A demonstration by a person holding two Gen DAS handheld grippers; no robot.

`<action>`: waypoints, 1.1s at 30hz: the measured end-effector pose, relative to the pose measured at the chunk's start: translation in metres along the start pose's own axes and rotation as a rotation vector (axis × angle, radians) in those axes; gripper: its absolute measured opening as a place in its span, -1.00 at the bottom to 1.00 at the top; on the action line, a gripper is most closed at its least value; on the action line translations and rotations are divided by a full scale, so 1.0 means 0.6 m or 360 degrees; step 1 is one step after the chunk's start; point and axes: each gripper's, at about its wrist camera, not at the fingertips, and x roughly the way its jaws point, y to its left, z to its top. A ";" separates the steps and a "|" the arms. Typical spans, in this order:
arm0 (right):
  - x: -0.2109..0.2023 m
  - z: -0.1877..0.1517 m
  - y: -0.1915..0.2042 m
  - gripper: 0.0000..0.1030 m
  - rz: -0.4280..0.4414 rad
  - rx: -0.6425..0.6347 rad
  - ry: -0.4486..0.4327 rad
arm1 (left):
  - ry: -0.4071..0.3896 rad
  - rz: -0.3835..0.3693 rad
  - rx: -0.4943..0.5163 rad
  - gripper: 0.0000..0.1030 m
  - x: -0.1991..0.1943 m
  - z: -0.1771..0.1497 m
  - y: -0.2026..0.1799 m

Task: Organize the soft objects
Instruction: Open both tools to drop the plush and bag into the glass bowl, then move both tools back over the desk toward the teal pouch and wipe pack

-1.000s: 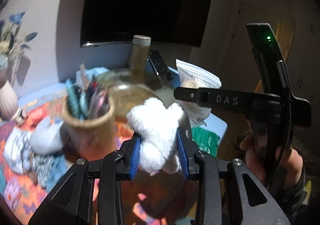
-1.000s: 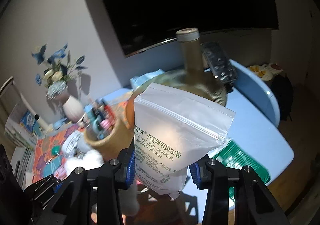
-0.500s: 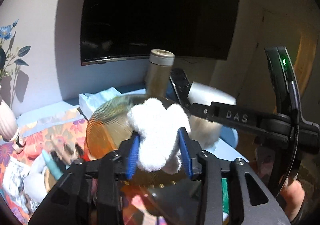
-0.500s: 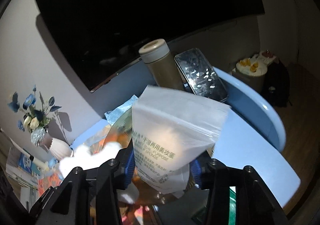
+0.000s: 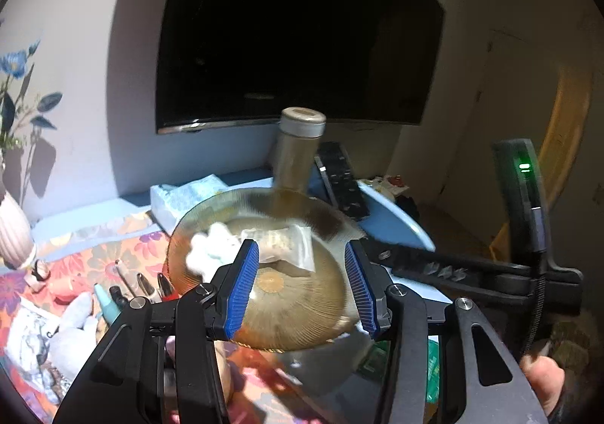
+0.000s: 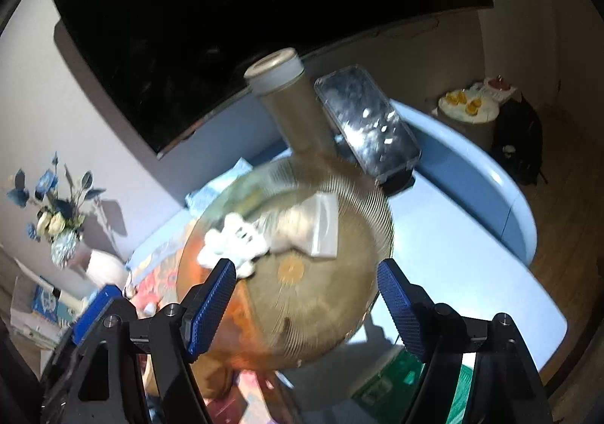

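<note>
A white fluffy soft thing (image 5: 209, 248) (image 6: 232, 241) and a white zip bag of makeup sponges (image 5: 287, 246) (image 6: 315, 229) lie side by side inside an amber ribbed glass bowl (image 5: 298, 305) (image 6: 321, 303). My left gripper (image 5: 300, 288) is open and empty, its blue pads just above the bowl's near side. My right gripper (image 6: 305, 307) is open and empty above the same bowl. The right gripper's body shows at the right of the left wrist view (image 5: 521, 273).
A tall bottle (image 5: 298, 148) (image 6: 292, 111) and a dark remote (image 5: 341, 178) (image 6: 368, 126) stand behind the bowl on the blue table (image 6: 464, 235). Pens in a cup (image 5: 139, 286) and a grey soft toy (image 5: 71, 326) lie left on a floral cloth. A vase (image 6: 100, 265) stands far left.
Both grippers opened. The fluffy thing left the left gripper and the sponge bag left the right gripper; both now lie in the amber bowl.
</note>
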 end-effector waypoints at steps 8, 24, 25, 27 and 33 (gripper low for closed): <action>-0.056 -0.047 0.026 0.48 -0.0010 -0.0055 0.0007 | -0.0049 -0.0012 0.0000 0.51 -0.088 -0.029 0.002; -0.113 -0.143 0.244 0.70 0.0256 -0.0438 0.0022 | -0.0093 0.0327 -0.0194 0.65 -0.297 -0.121 0.165; -0.108 -0.153 0.264 0.70 0.0270 -0.0475 0.0040 | -0.0093 0.0379 -0.0227 0.65 -0.307 -0.129 0.188; -0.095 -0.173 0.300 0.70 0.0295 -0.0545 0.0083 | -0.0094 0.0491 -0.0311 0.65 -0.336 -0.147 0.246; -0.038 -0.240 0.392 0.70 0.0337 -0.0713 0.0249 | -0.0039 0.0813 -0.0480 0.65 -0.408 -0.195 0.402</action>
